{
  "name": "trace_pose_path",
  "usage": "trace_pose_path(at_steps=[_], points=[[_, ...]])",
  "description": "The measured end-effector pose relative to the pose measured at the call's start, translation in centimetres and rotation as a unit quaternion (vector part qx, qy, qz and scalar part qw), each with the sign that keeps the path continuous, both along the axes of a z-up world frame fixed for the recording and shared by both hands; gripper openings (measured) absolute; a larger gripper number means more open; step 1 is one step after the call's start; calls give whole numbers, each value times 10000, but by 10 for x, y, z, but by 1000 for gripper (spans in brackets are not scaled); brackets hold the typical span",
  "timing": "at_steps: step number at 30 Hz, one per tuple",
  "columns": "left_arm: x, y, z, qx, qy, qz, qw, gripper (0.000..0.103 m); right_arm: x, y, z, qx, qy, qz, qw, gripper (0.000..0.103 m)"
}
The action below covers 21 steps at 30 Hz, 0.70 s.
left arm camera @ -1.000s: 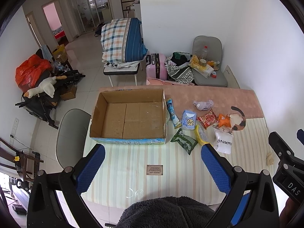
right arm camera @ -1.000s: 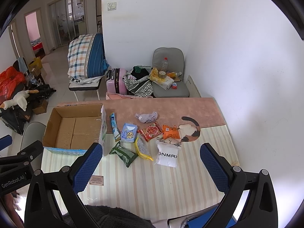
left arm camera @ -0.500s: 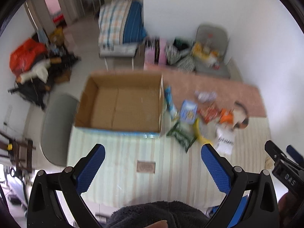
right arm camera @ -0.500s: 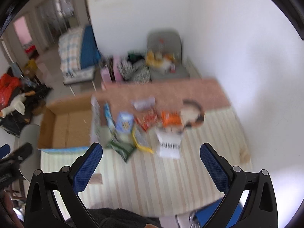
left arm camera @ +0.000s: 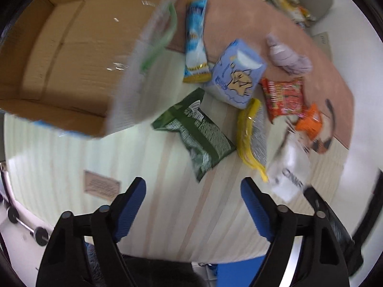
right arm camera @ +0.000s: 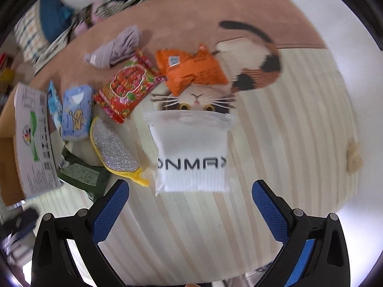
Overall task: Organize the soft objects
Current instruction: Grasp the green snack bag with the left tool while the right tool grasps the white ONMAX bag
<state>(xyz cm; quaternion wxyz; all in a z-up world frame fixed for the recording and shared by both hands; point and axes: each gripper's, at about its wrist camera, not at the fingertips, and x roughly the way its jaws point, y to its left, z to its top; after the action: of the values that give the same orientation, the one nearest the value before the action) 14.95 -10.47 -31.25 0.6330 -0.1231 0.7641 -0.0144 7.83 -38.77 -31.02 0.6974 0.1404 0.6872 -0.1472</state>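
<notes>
Your right gripper [right arm camera: 190, 203] was spread wide with nothing between its blue pads [right arm camera: 109, 211], hanging just above the striped table mat [right arm camera: 275, 155]. Directly ahead of it lay the white ONMAX pouch [right arm camera: 191, 153], its near edge just beyond the fingertips. Beyond the pouch sat the orange packet [right arm camera: 189, 70] over the cat printed on the mat, with the red snack bag [right arm camera: 128, 85] touching its left side and the grey cloth bundle [right arm camera: 115, 49] farther back. Left of the pouch lay the yellow-edged scrubber [right arm camera: 115, 151], then the light blue tissue pack [right arm camera: 76, 113].

Your left gripper [left arm camera: 192, 192] was likewise open and empty, above the same mat [left arm camera: 71, 153]. Just ahead of it lay the dark green snack bag [left arm camera: 196, 131], with the scrubber [left arm camera: 250, 131] beside it on the right and the tissue pack [left arm camera: 237, 74] behind. The blue-and-white tube packet [left arm camera: 195, 43] lay next to the cardboard box [left arm camera: 59, 55], which stood open at far left, its right flap blurred.
</notes>
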Motion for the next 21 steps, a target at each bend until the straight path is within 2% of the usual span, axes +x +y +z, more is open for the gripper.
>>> trace_pose_path(at_steps=[2, 4, 5, 8, 9, 10, 13, 14, 16, 21], points=[[6, -10, -20, 50, 134, 49, 9999, 80, 5, 1, -7, -106, 58, 578, 9983, 103], [11, -17, -35, 111, 215, 71, 9997, 80, 8, 10, -9, -288, 203, 1345, 9903, 103], [12, -21, -41, 155, 227, 62, 9996, 80, 8, 18, -13, -509, 309, 1929, 9794, 103], [15, -31, -54, 226, 333, 58, 9992, 80, 8, 28, -26, -1066, 534, 2845, 9512, 103], [16, -33, -58, 235, 369, 80, 9990, 80, 11, 23, -34, -1143, 686, 2818, 9502, 103], [17, -35, -63, 246, 407, 92, 9988, 80, 16, 11, -44, -1001, 888, 2470, 9597, 103], [20, -37, -78, 329, 502, 110, 9981, 80, 27, -24, -52, -183, 783, 1376, 9872, 103], [20, -36, -82, 381, 515, 134, 9979, 80, 29, -31, -54, -91, 738, 1114, 9910, 103], [20, -36, -89, 414, 468, 99, 9980, 63, 32, -41, -63, 183, 717, 621, 9953, 103], [11, -38, -90, 455, 206, -175, 9986, 53, 35, -45, -90, 807, 744, -189, 9938, 103]])
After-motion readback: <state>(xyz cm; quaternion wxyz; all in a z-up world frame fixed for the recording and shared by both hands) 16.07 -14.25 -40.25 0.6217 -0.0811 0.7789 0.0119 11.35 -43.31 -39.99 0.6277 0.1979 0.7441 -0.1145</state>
